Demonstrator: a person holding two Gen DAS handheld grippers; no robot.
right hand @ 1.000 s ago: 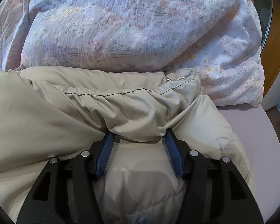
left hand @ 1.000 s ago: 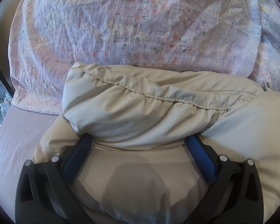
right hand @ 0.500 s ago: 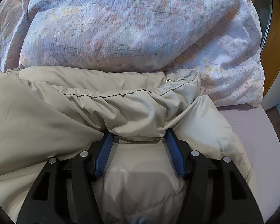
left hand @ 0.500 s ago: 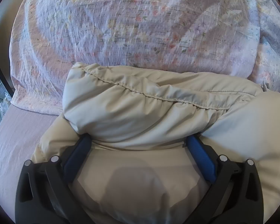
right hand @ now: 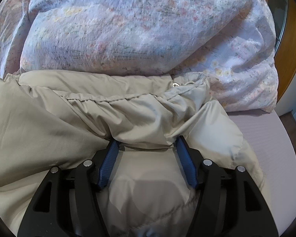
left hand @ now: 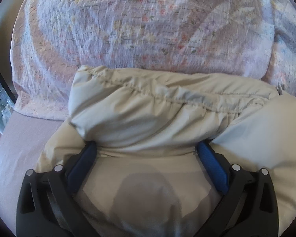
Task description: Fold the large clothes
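A beige padded jacket (left hand: 148,110) lies on the bed, its hem folded back over its body. It fills the lower half of both views, and the right wrist view shows its right end (right hand: 128,114). My left gripper (left hand: 146,148) is open, its blue pads (left hand: 211,162) wide apart with the fingertips tucked under the folded edge. My right gripper (right hand: 146,144) is open too, its blue pads (right hand: 185,162) apart under the folded edge near the jacket's right end. A metal eyelet (right hand: 175,85) with a drawcord sits on the hem.
A floral duvet (left hand: 140,25) is bunched up just behind the jacket, also in the right wrist view (right hand: 144,27). The mauve bed sheet (right hand: 266,138) shows at the right and at the left (left hand: 23,140). A wooden frame (right hand: 292,39) stands at the far right.
Almost nothing has moved. Both grippers stay open under the folded jacket edge; the right view has shifted very slightly.
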